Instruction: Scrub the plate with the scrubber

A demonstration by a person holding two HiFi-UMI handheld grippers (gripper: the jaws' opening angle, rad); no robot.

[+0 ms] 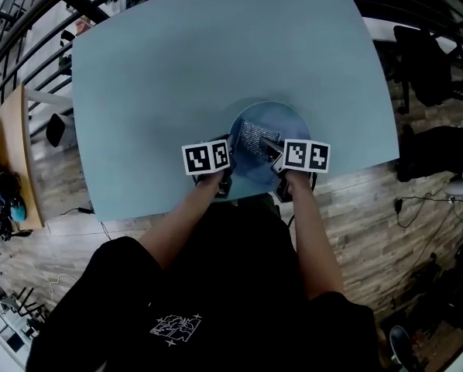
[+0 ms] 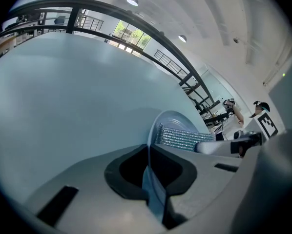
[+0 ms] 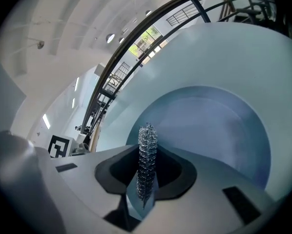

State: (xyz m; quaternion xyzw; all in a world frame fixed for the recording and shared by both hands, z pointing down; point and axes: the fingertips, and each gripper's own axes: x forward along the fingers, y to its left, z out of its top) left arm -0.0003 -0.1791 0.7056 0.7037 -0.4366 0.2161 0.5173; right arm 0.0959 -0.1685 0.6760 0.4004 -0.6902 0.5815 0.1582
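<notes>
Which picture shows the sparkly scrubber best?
The left gripper view: the scrubber shows its wide, glittery face against the plate. The right gripper view shows it only edge-on, pinched in the right hand-held gripper. The head view shows it small, from above, on the plate.

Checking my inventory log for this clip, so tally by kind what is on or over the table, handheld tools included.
Plates: 1, the blue plate
Scrubbers: 1, the silver scrubber
Tools: 2, the left tool shut on the plate's rim, the right tool shut on the scrubber
Total: 4
</notes>
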